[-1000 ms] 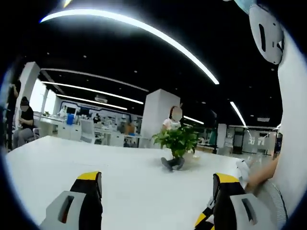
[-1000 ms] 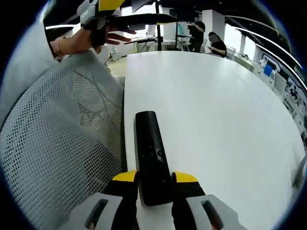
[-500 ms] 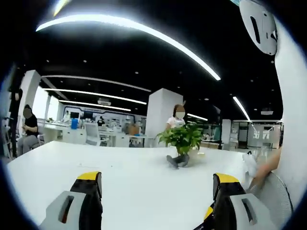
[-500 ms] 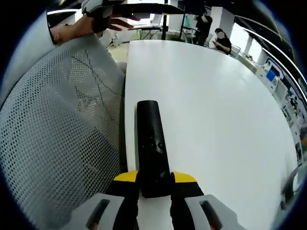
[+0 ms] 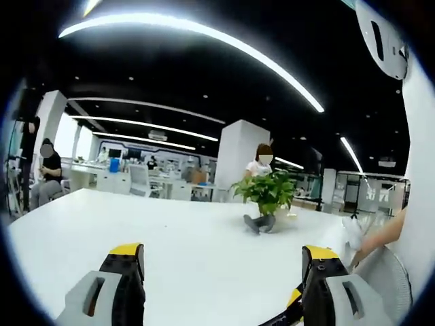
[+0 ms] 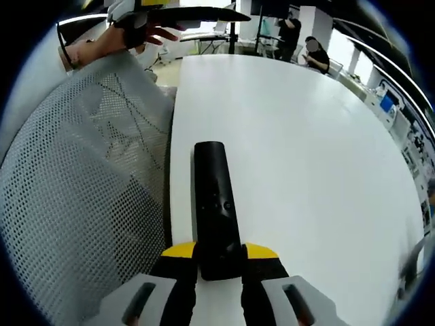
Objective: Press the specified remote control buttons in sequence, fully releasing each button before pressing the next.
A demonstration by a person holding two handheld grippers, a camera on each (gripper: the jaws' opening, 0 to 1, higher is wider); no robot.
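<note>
Right gripper (image 6: 219, 261) clamps the remote (image 6: 215, 207) over the table (image 6: 306, 156).
Slim, glossy black bar, lengthwise above the smooth white top, beside grey mesh; left gripper (image 5: 221, 272) gapes wide, empty, facing a leafy plant (image 5: 268, 193).

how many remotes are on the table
1. The black remote lies near the white table's edge, its near end clamped in the right hand-held gripper. Others may sit out of frame.

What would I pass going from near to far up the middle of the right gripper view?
Right gripper, shut on the black remote control → bare white table → people seated at the table's far end.
</note>
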